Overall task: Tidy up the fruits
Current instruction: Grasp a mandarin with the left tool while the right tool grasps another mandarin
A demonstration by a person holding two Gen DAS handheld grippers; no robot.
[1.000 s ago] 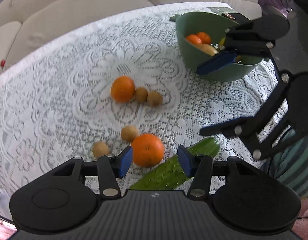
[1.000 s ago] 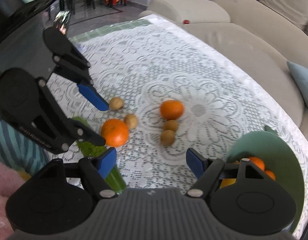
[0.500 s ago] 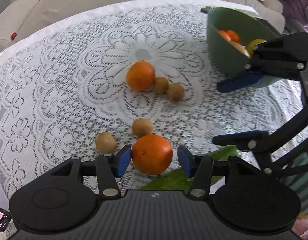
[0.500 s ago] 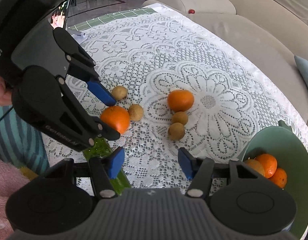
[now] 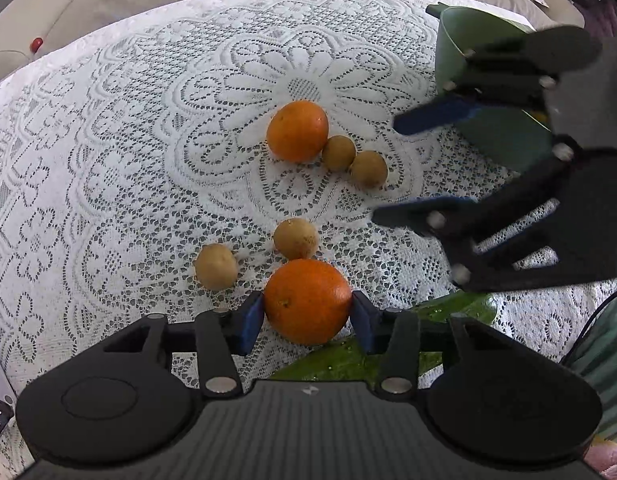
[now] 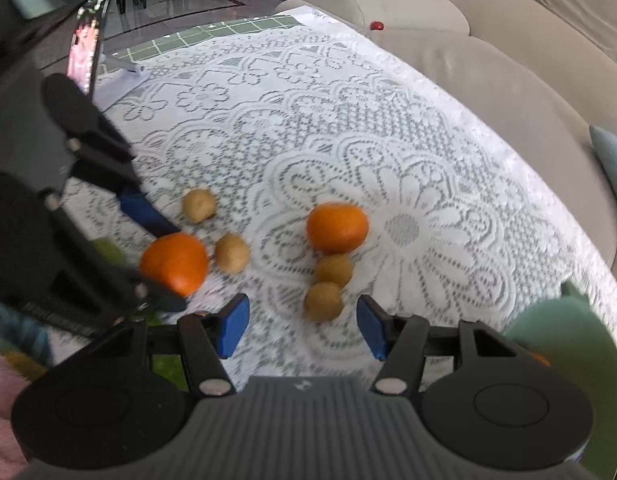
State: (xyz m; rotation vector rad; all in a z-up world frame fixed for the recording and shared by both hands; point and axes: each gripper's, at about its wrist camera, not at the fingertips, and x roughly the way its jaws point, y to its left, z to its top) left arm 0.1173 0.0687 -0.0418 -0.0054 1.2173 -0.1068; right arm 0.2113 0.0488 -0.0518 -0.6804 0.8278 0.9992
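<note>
Now the near orange (image 5: 307, 300) is being clenched between the blue pads of the left gripper (image 5: 306, 316), whose jaws have just been closing on it. Beside that orange, a brown fruit (image 6: 323, 301) is being lined up by the right gripper (image 6: 302, 326), released and empty. Beyond waits the green bowl (image 5: 452, 52).

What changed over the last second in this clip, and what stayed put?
The left gripper came down over the near orange and its jaws have just been closing; the pads now touch both its sides. The right gripper narrowed early, then swung toward the closest small brown fruit, still empty. The far orange, the other brown fruits, the cucumber and the green bowl stayed in place.
</note>
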